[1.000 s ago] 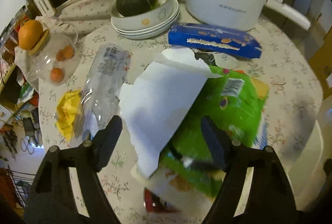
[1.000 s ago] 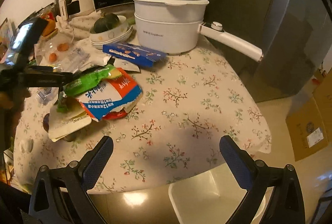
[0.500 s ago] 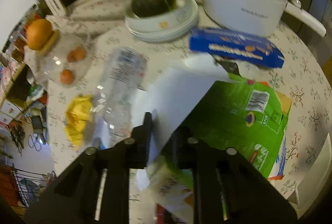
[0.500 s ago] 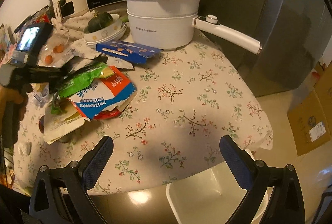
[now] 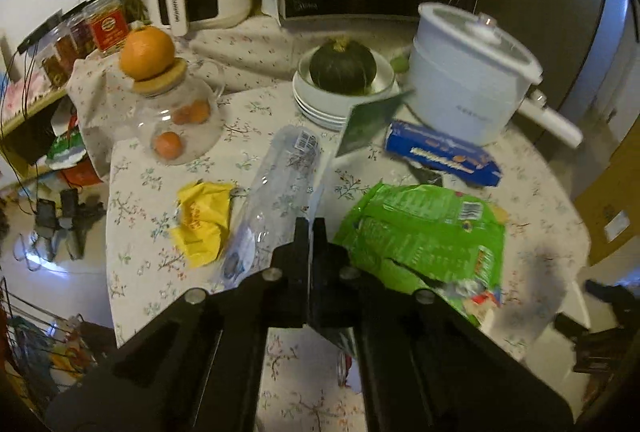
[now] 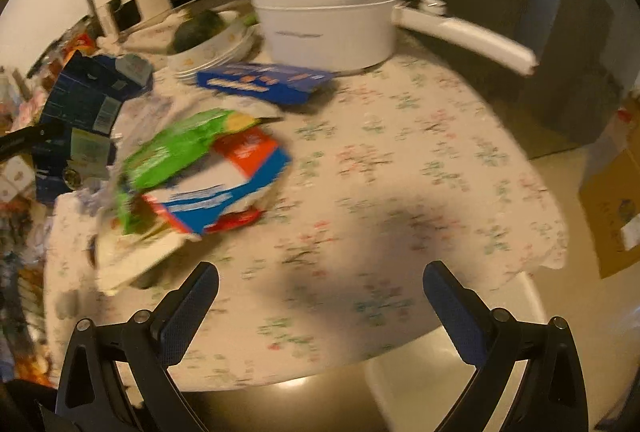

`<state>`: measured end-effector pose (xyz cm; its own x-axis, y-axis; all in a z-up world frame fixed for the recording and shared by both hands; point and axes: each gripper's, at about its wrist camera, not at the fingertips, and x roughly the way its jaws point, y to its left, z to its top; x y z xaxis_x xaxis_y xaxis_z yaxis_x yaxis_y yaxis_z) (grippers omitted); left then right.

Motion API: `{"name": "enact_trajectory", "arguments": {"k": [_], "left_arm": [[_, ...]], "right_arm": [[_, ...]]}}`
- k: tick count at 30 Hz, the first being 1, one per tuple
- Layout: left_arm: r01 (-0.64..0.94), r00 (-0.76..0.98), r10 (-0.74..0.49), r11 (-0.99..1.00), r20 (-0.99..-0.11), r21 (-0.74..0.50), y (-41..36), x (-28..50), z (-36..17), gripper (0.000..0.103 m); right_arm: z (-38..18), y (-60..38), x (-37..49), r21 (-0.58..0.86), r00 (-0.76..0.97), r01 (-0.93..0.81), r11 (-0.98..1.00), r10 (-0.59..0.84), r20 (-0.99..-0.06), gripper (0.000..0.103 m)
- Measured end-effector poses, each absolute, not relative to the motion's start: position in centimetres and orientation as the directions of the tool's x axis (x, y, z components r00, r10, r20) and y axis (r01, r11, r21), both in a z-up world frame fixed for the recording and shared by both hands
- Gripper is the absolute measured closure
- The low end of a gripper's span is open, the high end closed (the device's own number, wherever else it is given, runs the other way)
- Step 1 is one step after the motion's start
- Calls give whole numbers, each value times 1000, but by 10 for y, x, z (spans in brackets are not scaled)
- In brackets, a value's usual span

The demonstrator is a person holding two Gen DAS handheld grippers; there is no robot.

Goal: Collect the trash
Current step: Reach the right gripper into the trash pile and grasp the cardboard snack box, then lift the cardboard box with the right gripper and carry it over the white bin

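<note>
Floral cloth covers the round desk (image 6: 420,160), which carries kitchenware and loose litter. A white electric pot (image 5: 468,80) stands in the upper right of the left wrist view, with a dark squash (image 5: 343,66) in stacked bowls beside it and a glass jar (image 5: 180,120) topped by an orange at upper left.

Change of state: one second ago the left claw (image 5: 309,232) stood spread around a flat carton lying white side up on the green snack bag (image 5: 424,232). Half a second ago the jaws closed on the carton. Now the left claw is clenched on the flattened carton (image 5: 370,122), which appears edge-on in the left wrist view, running from the fingertips toward frame centre. In the right wrist view the same carton (image 6: 86,120) hangs at the left edge, printed blue side outward, raised above the desk and apart from the pile.

The right claw (image 6: 320,296) is released, jaws wide apart and gripping nothing, low in frame over the near desk edge. A pale bin (image 6: 448,384) shows below that edge at lower centre-right.

Assessment: the first item is secured and lifted; transfer to a receptacle, probably the pale bin, is the step in hand. Remaining litter on the desk:
- green snack bag over the red-and-blue packet (image 6: 232,184);
- crushed plastic bottle (image 5: 280,184);
- yellow wrapper (image 5: 202,220);
- blue biscuit box (image 5: 440,154).

Caution: the carton is thin and pinched at one edge; it may pivot in transit.
</note>
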<state>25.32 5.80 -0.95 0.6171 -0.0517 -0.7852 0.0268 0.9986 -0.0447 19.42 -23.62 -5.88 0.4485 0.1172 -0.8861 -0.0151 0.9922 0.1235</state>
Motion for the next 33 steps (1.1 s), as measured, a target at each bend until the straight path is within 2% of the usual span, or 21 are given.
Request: {"name": "enact_trajectory", "arguments": {"k": [7,12,19,22,25,28,29,33], "left_arm": [[-13,650,-138,981,-747,-193,95,204,-6,101],[-27,655,-170,969,-737,-247,112,177,-15,101],[17,642,-205,967,-739,-253,119,167,-23,101],[16,636,-211,965,-742,-261,126,167,-26,101],[6,629,-221,960,-745,-279,131,168,-29,101],[2,627,-227,957,-746,-290,133,167,-31,101],[2,627,-228,957,-745,-291,134,167,-31,101],[2,623,-236,954,-746,-300,136,166,-32,101]], "right_arm": [[-75,-197,197,306,368,-22,952,293,-883,1],[-90,-170,201,389,326,-42,920,381,-865,18],[-96,-145,208,512,314,-50,858,500,-807,23],[-100,-137,215,559,311,-30,829,539,-783,29],[-105,-130,221,591,307,-20,806,568,-764,38],[-106,-122,226,591,296,-42,806,575,-763,55],[-105,-118,226,585,293,-52,810,572,-766,65],[-101,-110,224,562,289,-88,823,561,-776,83]]}}
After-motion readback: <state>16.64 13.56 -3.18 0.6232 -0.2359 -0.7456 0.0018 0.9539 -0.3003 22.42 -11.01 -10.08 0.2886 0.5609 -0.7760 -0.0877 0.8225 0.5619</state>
